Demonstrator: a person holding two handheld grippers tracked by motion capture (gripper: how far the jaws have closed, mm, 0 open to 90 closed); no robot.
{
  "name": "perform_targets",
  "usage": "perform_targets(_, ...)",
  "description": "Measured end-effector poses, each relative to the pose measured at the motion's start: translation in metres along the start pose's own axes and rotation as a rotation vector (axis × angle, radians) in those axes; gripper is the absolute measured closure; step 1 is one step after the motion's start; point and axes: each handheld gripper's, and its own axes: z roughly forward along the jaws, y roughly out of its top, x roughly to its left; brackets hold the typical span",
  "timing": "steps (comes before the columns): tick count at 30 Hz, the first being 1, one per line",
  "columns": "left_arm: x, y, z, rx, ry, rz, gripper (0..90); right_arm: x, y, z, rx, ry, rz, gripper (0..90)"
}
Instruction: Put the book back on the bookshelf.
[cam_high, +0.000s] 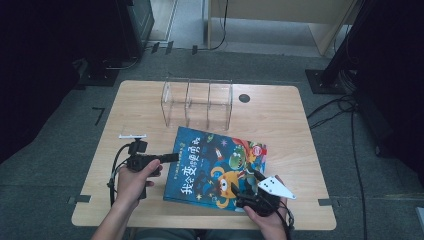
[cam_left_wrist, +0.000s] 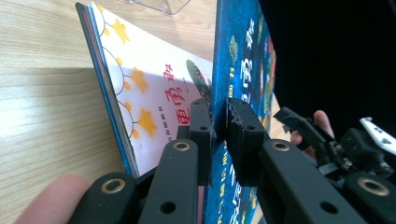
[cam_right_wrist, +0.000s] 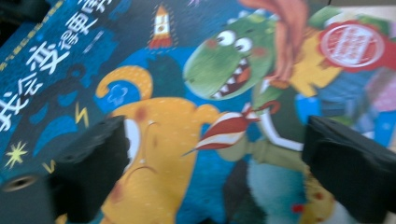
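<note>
Left gripper (cam_high: 172, 157): clamped on the front cover (cam_left_wrist: 236, 70) of the book (cam_high: 220, 165), pads pinching the cover's edge from both sides; cover lifted clear of the pages beneath.
Right gripper (cam_high: 248, 186): jaws wide apart, nothing between them, poised just over the book's near right corner; no press on the cover visible.
Book: flat on the table (cam_high: 280, 125), slightly turned, between the two grippers; spine side toward the left gripper, near edge toward the right one.
Title page (cam_left_wrist: 154, 93): white with yellow stars, exposed just left of the left gripper's pads in the left gripper view; wedge of open room between it and the raised cover.
Page edges (cam_left_wrist: 100, 88): stacked, resting on the wood, left of the clamped cover.
Clear rack (cam_high: 197, 102): three slots, upright, beyond both grippers, its front edge just past the book's far corner.
Open room: bare wood behind and outward of the left gripper; bare wood outward of the right gripper up to the table's right edge; narrow strip between book and near table edge.
Hands: left hand (cam_high: 134, 181) wrapped round its gripper's body; right hand (cam_high: 270, 217) behind its gripper near the table's front edge.
</note>
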Motion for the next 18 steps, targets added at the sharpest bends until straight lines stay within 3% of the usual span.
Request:
perform_targets(5,-0.005,0.004,0.000,0.004,-0.006,0.000,83.0,0.014,0.000,0.006,0.037,0.055,-0.020,0.0)
perform_targets(9,-0.010,0.006,0.000,0.001,-0.008,-0.003,83.4,0.029,0.001,0.011,0.046,0.068,-0.069,0.0)
perform_targets(11,-0.012,0.007,-0.001,0.004,-0.005,-0.001,83.5,0.040,0.001,0.014,0.050,0.051,-0.105,0.0)
perform_targets(15,-0.016,0.010,-0.001,0.011,-0.010,0.003,83.9,0.056,0.001,0.016,0.047,0.075,-0.188,0.0)
perform_targets(18,-0.018,0.011,-0.001,0.016,-0.006,0.004,84.1,0.064,-0.001,0.018,0.048,0.089,-0.203,0.0)
